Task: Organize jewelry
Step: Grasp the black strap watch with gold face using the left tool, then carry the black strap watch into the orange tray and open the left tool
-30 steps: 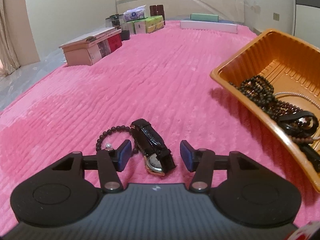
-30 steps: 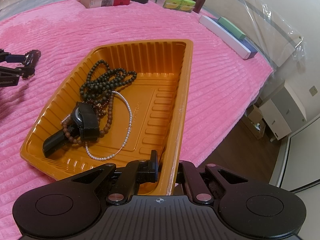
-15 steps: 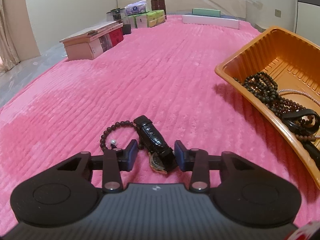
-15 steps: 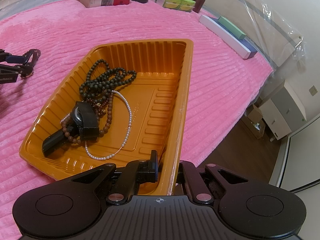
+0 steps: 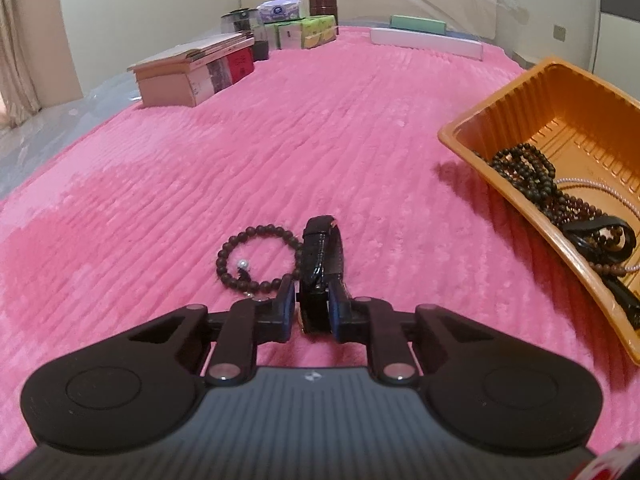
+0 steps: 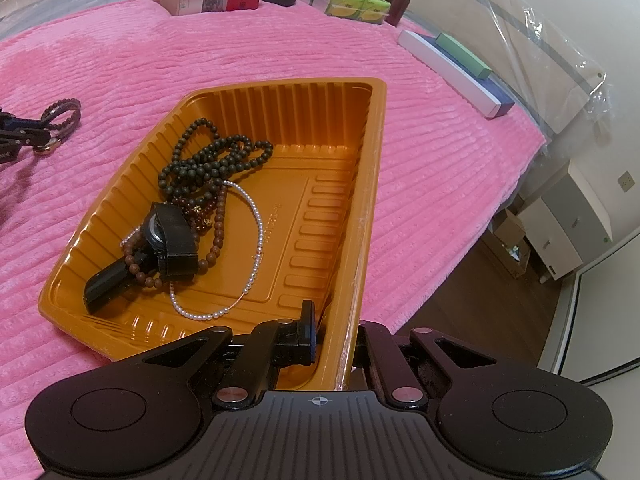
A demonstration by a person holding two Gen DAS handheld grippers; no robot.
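Note:
A black leather-strap watch (image 5: 320, 264) stands on edge on the pink blanket between the blue pads of my left gripper (image 5: 313, 304). Its jaws are closing and both pads touch the strap. A dark bead bracelet (image 5: 256, 232) lies just left of the watch. In the right wrist view the same bracelet (image 6: 64, 112) and left gripper (image 6: 24, 132) show at the far left. My right gripper (image 6: 336, 328) is shut on the near right wall of the orange tray (image 6: 320, 140), which holds dark bead strands (image 6: 208, 160), a pearl necklace (image 6: 256, 216) and another black watch (image 6: 172, 236).
The tray (image 5: 500, 120) sits to the right of the left gripper. Stacked books (image 5: 192, 72), tissue boxes (image 5: 304, 32) and a long white box (image 5: 424, 40) line the far side. On the right the bed (image 6: 460, 200) drops to a wooden floor (image 6: 460, 300) with a white cabinet (image 6: 568, 224).
The left jaws narrowed from wide apart to touching the black watch, which tipped from lying flat onto its edge. The right gripper and the tray stayed as they were.

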